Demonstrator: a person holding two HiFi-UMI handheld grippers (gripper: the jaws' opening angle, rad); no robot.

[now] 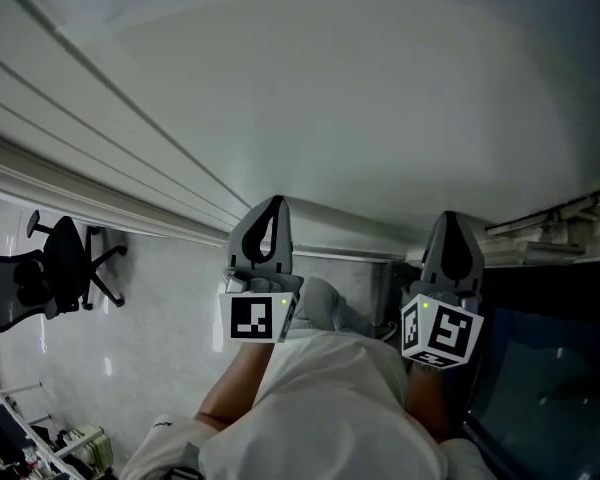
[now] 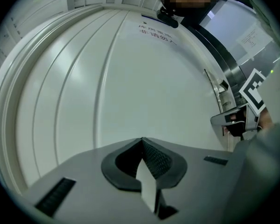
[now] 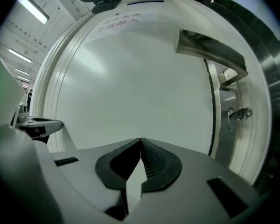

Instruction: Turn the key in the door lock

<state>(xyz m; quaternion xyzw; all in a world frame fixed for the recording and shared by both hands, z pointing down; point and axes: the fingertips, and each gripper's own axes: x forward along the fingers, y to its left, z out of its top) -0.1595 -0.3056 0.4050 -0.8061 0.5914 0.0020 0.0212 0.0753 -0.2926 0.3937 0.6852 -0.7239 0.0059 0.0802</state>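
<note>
Our white clothing (image 1: 320, 408) is filling the bottom of the head view, and just beyond it we are holding both tools out side by side toward the white door (image 1: 330, 98). We are pointing the left hand-held gripper (image 1: 269, 213) at the plain door panel. In its own view its jaws are lying clenched together, pad against pad, with nothing between them. We are aiming the right hand-held gripper (image 1: 452, 226) at the door too, nearer the door's right edge, and its jaws are likewise pressing fully together on nothing.

The key (image 3: 240, 113) is sitting in the lock (image 3: 230, 118) on the metal strip along the door's right edge. In the right gripper view it is showing to the right of the clenched jaws and apart from them, its shiny head sticking out of the lock. The silver lever handle (image 3: 212, 50) is jutting out above the key in that view. Neither tool is touching the key, the lock or the handle.

Red lettering (image 3: 116, 21) is showing high on the door, too small for us to read. At the left of the head view a black office chair (image 1: 60, 268) is standing on the pale floor (image 1: 170, 348).
</note>
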